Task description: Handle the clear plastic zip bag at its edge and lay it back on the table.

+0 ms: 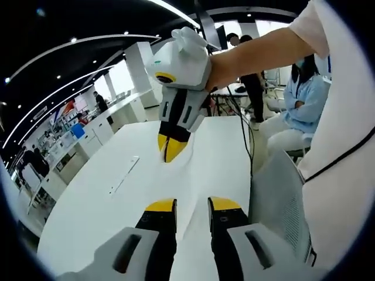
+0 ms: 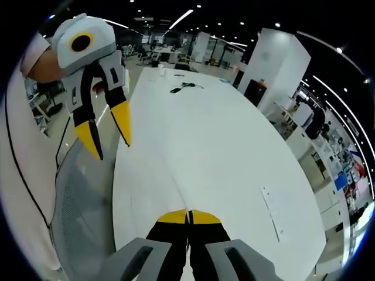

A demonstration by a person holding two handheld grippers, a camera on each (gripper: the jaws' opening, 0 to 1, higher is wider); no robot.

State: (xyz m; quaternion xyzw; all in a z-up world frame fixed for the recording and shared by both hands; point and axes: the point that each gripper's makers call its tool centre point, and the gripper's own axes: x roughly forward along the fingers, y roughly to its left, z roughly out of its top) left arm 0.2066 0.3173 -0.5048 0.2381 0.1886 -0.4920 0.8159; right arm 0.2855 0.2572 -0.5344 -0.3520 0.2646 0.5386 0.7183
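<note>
The clear plastic zip bag is nearly invisible against the white table; only faint edges and a crease show. In the left gripper view my right gripper reaches down from above, its yellow tips shut on the bag's far edge. My left gripper stands open just above the bag's near part, nothing between its jaws. In the right gripper view the bag runs as a faint crease up to my right gripper, jaws pressed together. My left gripper hangs open at upper left, above the table edge.
A grey mesh chair stands against the table's near edge, also seen as the chair. A thin flat strip lies on the table, and a dark cable lies at its far end. People sit beyond the table.
</note>
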